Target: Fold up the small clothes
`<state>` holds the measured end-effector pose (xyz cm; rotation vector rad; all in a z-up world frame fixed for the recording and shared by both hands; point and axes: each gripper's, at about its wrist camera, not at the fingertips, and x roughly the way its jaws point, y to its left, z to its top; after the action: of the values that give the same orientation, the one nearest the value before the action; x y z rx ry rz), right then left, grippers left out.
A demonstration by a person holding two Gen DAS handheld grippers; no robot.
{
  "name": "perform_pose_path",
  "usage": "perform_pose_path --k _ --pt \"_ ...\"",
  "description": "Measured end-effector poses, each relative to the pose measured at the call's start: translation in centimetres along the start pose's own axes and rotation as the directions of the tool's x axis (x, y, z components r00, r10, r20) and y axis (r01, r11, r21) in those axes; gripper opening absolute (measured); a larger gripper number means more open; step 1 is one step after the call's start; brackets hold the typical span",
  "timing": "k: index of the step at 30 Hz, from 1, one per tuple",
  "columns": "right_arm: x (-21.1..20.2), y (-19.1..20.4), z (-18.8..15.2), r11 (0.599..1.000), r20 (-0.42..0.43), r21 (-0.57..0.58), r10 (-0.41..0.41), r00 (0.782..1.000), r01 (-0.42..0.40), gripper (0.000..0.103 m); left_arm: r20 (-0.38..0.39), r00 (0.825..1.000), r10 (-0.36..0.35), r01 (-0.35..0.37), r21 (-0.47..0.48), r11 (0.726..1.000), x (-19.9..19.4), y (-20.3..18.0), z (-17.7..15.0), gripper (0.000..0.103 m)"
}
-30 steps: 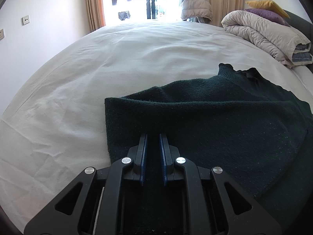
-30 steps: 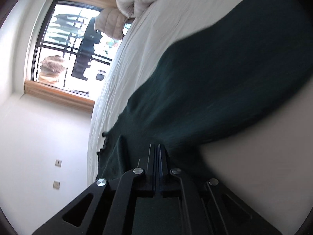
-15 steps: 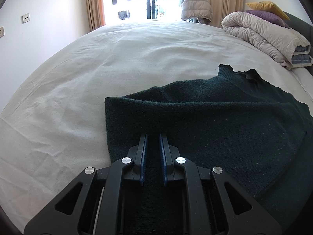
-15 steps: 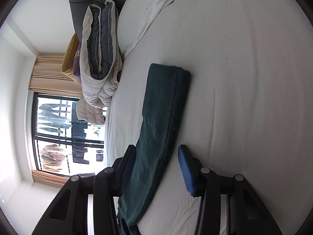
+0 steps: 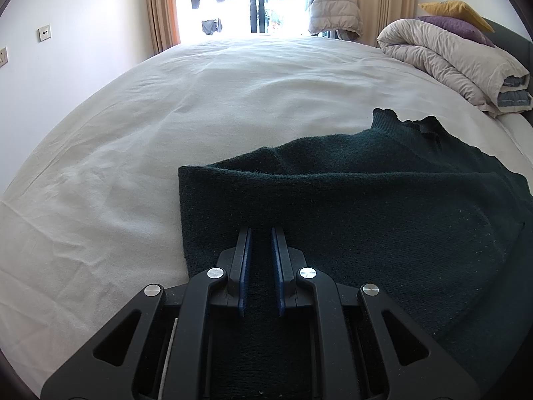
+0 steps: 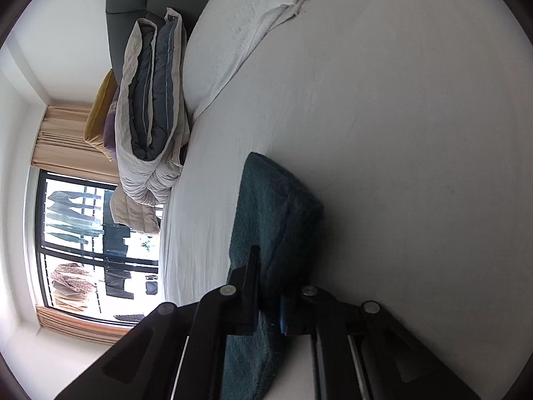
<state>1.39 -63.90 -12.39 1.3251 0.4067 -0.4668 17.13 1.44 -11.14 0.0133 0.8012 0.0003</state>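
No legible text, labels, brands, nos. or signs in either view. Checked: dark green sweater, no tag or print visible; white bed sheet, plain; folded duvet, unmarked; wall sockets, no markings readable; gripper bodies, no lettering seen.

The knitted wool sweater is plain dark green, teal where light strikes it. The cotton bed sheet is plain white. The rolled quilted duvet is pale beige outside and slate grey inside. Behind it sit a mustard-yellow cushion and a purple cushion. The pleated curtains are tan. Both plastic grippers, left gripper and right gripper, are black with blue-lined jaws.
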Motion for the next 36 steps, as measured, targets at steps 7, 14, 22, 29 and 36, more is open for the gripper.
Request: perform_pose_path --k 7,14,22,29,36 --pt "0.2 14.1 -12.2 0.839 -0.097 -0.540 0.006 0.995 -0.058 0.009 0.001 1.000 -0.019 0.019 -0.024 1.000 0.0 0.4 0.0 0.012" --pt "0.1 24.0 -37.4 0.274 -0.246 -0.932 0.002 0.969 -0.237 0.009 -0.031 0.987 -0.156 0.148 -0.192 0.970 -1.7 2.2 1.2 0.029" --pt "-1.2 22.1 -50.6 -0.104 -0.221 -0.969 -0.032 0.975 -0.223 0.009 -0.005 0.775 -0.632 0.570 -0.427 0.702 -3.4 -0.6 4.3 0.079" --pt "-1.3 20.4 -52.7 -0.266 -0.149 -0.952 -0.026 0.988 -0.151 0.009 -0.144 0.686 -0.713 0.590 -0.463 0.662 -0.8 -5.0 6.5 0.079" --pt "-1.8 20.4 -54.4 -0.336 -0.160 -0.930 -0.006 0.987 -0.152 0.009 -0.240 0.671 -0.702 0.563 -0.451 0.692 1.9 -7.8 6.2 0.055"
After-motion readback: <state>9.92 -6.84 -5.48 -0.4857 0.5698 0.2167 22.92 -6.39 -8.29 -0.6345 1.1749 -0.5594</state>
